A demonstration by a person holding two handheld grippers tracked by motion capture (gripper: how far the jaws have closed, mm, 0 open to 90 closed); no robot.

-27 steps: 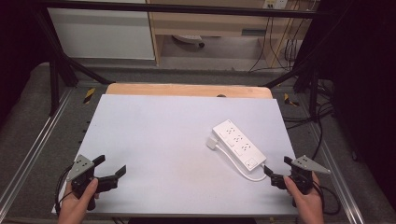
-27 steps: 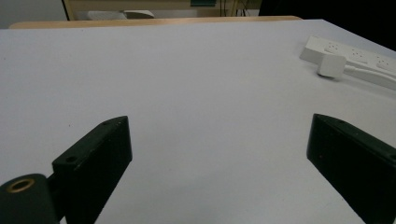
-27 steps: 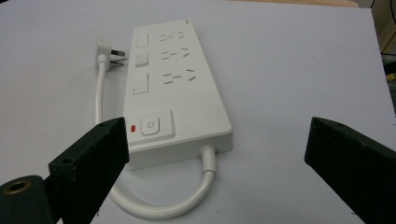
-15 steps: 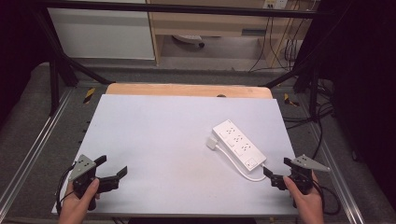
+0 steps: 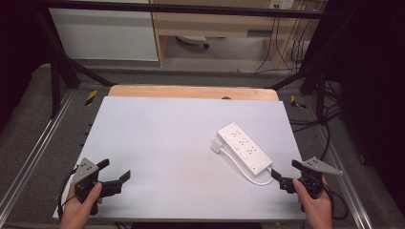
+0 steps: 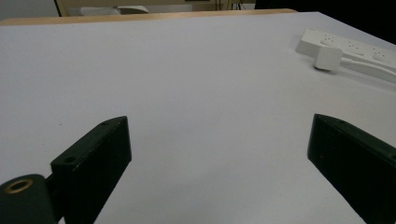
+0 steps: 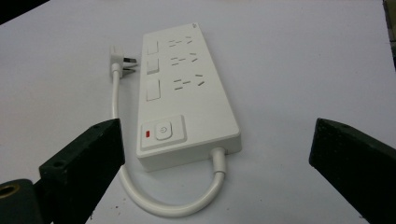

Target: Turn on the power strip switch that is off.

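No words, brand names or numbers can be read. One sign is made out: a power symbol, a circle with a short vertical stroke, printed on the square switch button (image 7: 162, 130) at the cable end of the white power strip (image 7: 187, 88), seen in the right gripper view. A small red indicator mark (image 7: 148, 135) is set just beside that button. The three rocker switches (image 7: 152, 69) along the strip are unmarked. In the high view no marking is legible.
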